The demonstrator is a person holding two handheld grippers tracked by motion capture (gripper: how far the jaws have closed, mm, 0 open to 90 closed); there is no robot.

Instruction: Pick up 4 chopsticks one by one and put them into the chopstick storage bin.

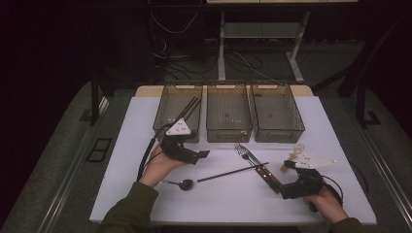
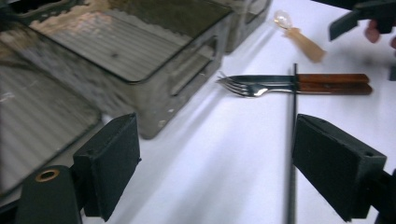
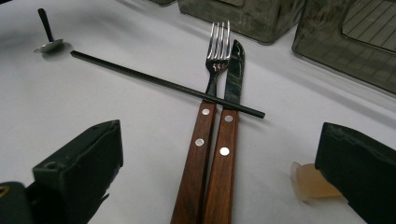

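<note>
**Sorting cutlery into bins: mostly still to do**

Chopsticks already lay in the left bin. The left gripper was wide open and empty. The right gripper was open too. One chopstick, fork, knife and spoon remained on the table.

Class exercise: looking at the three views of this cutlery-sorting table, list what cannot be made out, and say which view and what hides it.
- Fork and knife handle ends: right gripper view, cut off by bottom edge.
- Chopstick near end: left gripper view, cut off by bottom edge.
- Left bin contents: high view, dark sticks, too small to count.
- Pale spoon: right gripper view, partly behind the tongs.
</note>
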